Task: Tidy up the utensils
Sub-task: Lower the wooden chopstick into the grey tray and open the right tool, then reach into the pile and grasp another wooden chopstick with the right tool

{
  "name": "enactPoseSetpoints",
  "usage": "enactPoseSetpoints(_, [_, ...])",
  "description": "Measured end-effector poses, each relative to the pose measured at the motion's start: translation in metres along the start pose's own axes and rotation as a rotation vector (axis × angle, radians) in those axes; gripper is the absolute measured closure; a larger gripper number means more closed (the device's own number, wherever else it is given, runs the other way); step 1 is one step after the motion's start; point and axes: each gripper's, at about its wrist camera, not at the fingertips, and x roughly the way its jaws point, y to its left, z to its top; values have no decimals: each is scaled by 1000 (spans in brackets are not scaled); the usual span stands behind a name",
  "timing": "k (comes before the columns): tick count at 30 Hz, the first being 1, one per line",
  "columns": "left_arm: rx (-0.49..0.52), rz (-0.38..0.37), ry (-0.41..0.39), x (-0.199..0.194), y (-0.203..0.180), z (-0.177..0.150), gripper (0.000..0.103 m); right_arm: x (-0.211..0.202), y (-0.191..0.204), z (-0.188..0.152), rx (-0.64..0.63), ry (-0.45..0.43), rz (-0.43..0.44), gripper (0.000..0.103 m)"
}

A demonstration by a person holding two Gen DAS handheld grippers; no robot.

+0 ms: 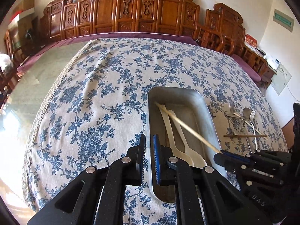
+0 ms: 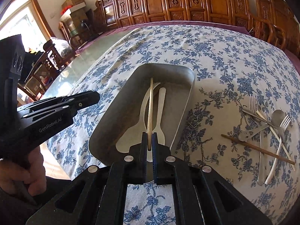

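1. The right gripper (image 2: 149, 140) has its jaws pinched almost together on the near end of a pale wooden chopstick (image 2: 150, 110). It grips at the very end, which I judge lets the stick's length swing down into the container ahead of the fingers.

2. That chopstick slants into the long rectangular metal tray (image 2: 189, 101), its far tip low near the tray's far end. It crosses over two cream plastic spoons (image 2: 161, 108) that already lie lengthwise on the tray floor. The tray appears to be the collecting place for the utensils.

3. The left gripper (image 1: 149, 151) has its jaws nearly together with nothing between them. It hangs above the tray's near left rim, seemingly idle, and keeps clear of the right gripper's path. The person's hand (image 2: 22, 170) grasps its handle at the left edge of the right wrist view.

4. To the right of the tray, apart from it, a loose heap waits on the blue floral tablecloth (image 2: 215, 52): metal forks (image 2: 253, 103), a metal spoon (image 2: 278, 115), a dark brown chopstick (image 2: 256, 148) and a second pale chopstick, all crossed over one another.

5. Sorting looks partly done: three pieces are in or entering the tray, and the tangle remains.

6. The crossed pile will likely need pieces taken from the top first.
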Motion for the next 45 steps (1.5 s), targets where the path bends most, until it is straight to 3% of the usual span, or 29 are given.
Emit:
enactPoseSetpoints(10, [7,-4,2,1,-5,-1,96,-2,0,-4,-5,-3,61,95])
enactPoseSetpoints(16, [33,-26,-8,0,-17,-2,85,-32,-28,-10,-19,-59,18,95])
enactPoseSetpoints(25, [108,-77,-19,1,-62,-1,61,-67,-107,-22,-45,-72,-139,84])
enactPoseSetpoints(30, [144,-97,-24,5,-88,-1,37,-66,-148,-25,-77,-27,-186,74])
enactPoseSetpoints(37, [161,-117,-10,12,-115,-2,35,-41,-181,-27,-106,55,-194,74])
enactPoseSetpoints(45, [178,-136,0,13,-136,-4,35,-16,-189,-30,-147,131,-171,74])
